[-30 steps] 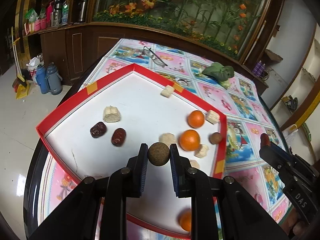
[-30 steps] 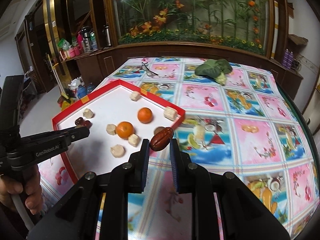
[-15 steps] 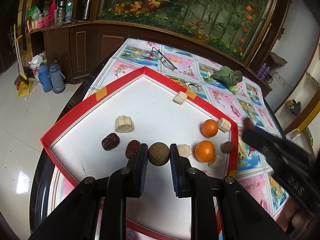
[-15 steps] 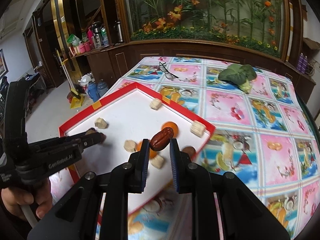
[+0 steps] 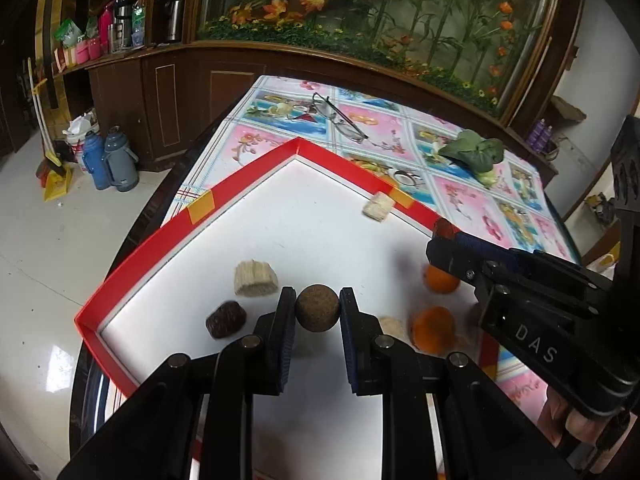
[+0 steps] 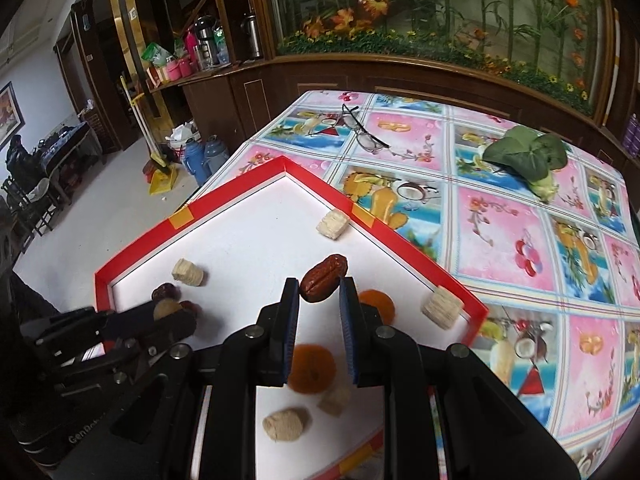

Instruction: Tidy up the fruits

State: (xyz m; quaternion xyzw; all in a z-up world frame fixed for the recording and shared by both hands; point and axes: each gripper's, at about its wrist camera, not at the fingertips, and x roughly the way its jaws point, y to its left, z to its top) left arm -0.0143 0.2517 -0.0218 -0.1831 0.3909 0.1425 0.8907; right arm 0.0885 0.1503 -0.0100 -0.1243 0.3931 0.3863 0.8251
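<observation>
My left gripper [image 5: 317, 314] is shut on a brown round fruit [image 5: 317, 307] and holds it over the near-left part of the red-rimmed white tray [image 5: 224, 196]. My right gripper [image 6: 319, 294] is shut on a red date [image 6: 323, 277] above the tray's middle; it shows at the right of the left wrist view [image 5: 444, 236]. On the tray lie two oranges [image 5: 433, 328] [image 5: 440, 278], a dark date [image 5: 225, 319] and several pale corn pieces [image 5: 255, 278]. In the right wrist view the left gripper [image 6: 176, 318] is at the lower left, beside two dates [image 6: 165, 291].
The tray [image 6: 476, 312] sits on a table with a fruit-print cloth [image 6: 500, 224]. Glasses [image 6: 362, 130] and a leafy green vegetable [image 6: 524, 156] lie at the far side. Thermos flasks [image 5: 110, 158] and a broom stand on the floor at the left.
Both grippers moved left and forward over the tray with their fruits. The right gripper now hangs over the tray's middle, near the oranges.
</observation>
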